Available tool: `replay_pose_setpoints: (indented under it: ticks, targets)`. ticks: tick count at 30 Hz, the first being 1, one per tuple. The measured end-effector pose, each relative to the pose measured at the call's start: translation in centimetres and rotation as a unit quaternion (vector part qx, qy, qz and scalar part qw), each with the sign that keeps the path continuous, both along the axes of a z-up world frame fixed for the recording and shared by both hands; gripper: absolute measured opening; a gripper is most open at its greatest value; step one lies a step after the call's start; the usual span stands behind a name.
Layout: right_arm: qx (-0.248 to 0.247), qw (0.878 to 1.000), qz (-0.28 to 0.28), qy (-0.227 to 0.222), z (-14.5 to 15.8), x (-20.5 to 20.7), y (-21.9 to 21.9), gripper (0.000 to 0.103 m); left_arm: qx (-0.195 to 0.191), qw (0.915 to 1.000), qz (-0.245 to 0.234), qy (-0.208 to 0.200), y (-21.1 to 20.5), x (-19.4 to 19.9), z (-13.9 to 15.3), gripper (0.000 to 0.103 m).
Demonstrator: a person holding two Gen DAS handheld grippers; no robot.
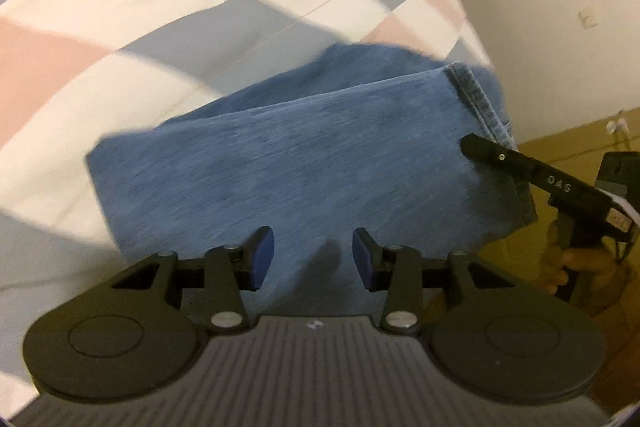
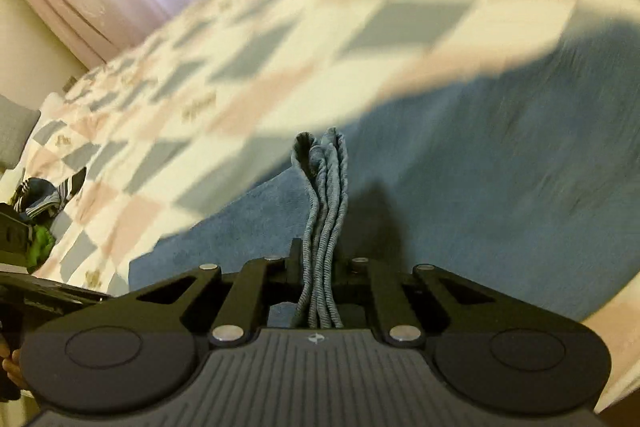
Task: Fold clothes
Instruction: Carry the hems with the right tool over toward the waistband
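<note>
Right wrist: bedspread (image 2: 280,39) blurred, jeans (image 2: 480,167) smeared.

One pair of jeans (image 1: 304,155), two tongs (image 1: 313,259).

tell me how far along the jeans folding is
Done: the jeans already lie doubled on the checked bedspread, legs stacked. In hand: the right gripper is shut on the bunched hem edges; the left gripper hangs open over the denim, holding nothing. Left: probably another fold, then the striped clothes pile.
</note>
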State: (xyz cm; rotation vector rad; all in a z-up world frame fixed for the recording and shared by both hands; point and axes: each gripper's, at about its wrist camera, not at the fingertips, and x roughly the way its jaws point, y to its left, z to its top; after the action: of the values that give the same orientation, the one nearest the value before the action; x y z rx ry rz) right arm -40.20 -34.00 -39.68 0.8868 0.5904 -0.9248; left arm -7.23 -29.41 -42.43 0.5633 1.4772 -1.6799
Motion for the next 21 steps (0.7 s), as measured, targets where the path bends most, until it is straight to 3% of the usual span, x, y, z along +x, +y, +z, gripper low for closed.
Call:
replay_pose_setpoints:
  ticks: [3,8,13,21]
  targets:
    - [-0.036,0.999,-0.006,0.038,0.8,-4.0,-2.7,0.01,-0.022,0.9994,0.025,-0.001,-1.0,-3.5,0.2,0.041]
    - [-0.013,0.997,-0.034,0.063,-2.4,-11.7,-8.2,0.01,-0.027,0.9977,0.061,-0.011,-2.3,-9.6,-1.4,0.039]
    - [-0.037,0.998,-0.031,0.044,-1.3,-16.4,-10.0,0.01,-0.035,0.996,0.077,-0.029,-2.9,-12.9,-1.3,0.039]
    - [-0.038,0.999,-0.031,0.015,-1.8,-19.6,-12.5,0.01,-0.027,0.9921,0.105,-0.064,-3.8,-13.4,-1.7,0.04]
